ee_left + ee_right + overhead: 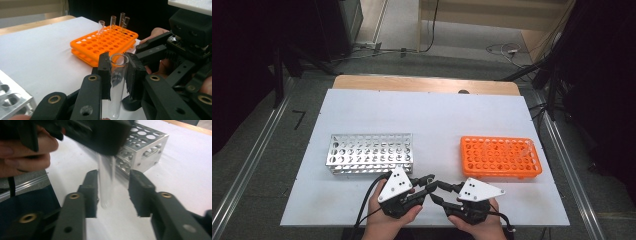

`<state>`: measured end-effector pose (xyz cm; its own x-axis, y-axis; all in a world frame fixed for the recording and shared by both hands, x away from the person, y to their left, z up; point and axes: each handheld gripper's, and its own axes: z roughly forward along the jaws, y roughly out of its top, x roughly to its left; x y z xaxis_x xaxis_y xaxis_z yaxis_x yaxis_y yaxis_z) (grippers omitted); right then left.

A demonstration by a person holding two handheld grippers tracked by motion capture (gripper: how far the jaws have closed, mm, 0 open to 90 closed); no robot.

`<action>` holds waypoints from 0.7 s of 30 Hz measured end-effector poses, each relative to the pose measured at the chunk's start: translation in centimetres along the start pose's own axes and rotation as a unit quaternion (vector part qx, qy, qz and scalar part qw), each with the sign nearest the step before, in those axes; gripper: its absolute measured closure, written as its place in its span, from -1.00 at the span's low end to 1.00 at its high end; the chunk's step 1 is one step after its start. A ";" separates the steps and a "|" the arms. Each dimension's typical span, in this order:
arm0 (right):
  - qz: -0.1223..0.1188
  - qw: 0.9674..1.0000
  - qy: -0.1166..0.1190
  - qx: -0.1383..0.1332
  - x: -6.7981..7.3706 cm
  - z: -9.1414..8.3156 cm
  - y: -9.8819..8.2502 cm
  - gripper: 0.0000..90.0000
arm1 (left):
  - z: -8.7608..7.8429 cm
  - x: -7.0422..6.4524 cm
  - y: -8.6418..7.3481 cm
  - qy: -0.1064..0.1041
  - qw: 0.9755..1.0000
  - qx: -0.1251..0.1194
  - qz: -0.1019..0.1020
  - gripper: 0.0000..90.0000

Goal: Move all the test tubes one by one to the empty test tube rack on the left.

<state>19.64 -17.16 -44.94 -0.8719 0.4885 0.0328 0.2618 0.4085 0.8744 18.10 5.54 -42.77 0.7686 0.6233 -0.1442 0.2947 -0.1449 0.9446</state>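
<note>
A clear glass test tube (117,85) stands upright between the pads of my left gripper (119,72), which is shut on it near its rim. In the right gripper view the same tube (106,182) hangs below the left gripper's body (100,135), between the spread jaws of my right gripper (113,192). Those jaws are open, with gaps on both sides of the glass. In the high view the left gripper (428,182) and the right gripper (438,192) meet tip to tip near the table's front edge, each held by a hand.
An orange tube rack (500,157) lies at the right, with several tubes (113,22) standing at its far end. A metal rack (369,152) sits at the left, just behind the left hand. Both rest on a white board (422,120).
</note>
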 end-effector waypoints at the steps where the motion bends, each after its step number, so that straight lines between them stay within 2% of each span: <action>1: 0.003 1.000 -0.004 -0.005 -0.6 -0.5 -0.2 0.04 | -0.1 0.2 0.1 0.005 1.000 0.001 -0.001 0.68; 4: 0.006 1.000 -0.010 -0.011 -1.5 -1.6 -0.4 -0.15 | -0.5 0.7 0.2 0.018 1.000 0.001 0.001 0.68; 6: 0.004 1.000 -0.015 -0.014 -1.8 -2.0 -0.5 -0.19 | -0.7 1.0 0.3 0.030 0.999 0.002 0.011 0.68; 15: 0.036 0.998 -0.037 -0.022 -4.1 -4.6 -1.9 -0.58 | -1.7 3.0 1.1 0.049 0.999 -0.002 -0.001 0.68; 21: 0.046 0.997 -0.052 -0.024 -5.3 -6.1 -2.9 -0.78 | -2.0 5.0 2.3 0.075 0.997 -0.007 -0.002 0.68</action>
<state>20.94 -25.62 -44.68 -0.7974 0.6000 0.0651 0.3159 0.3230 0.8921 21.44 9.86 -40.75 0.6730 0.7324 -0.1030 0.2891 -0.1323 0.9481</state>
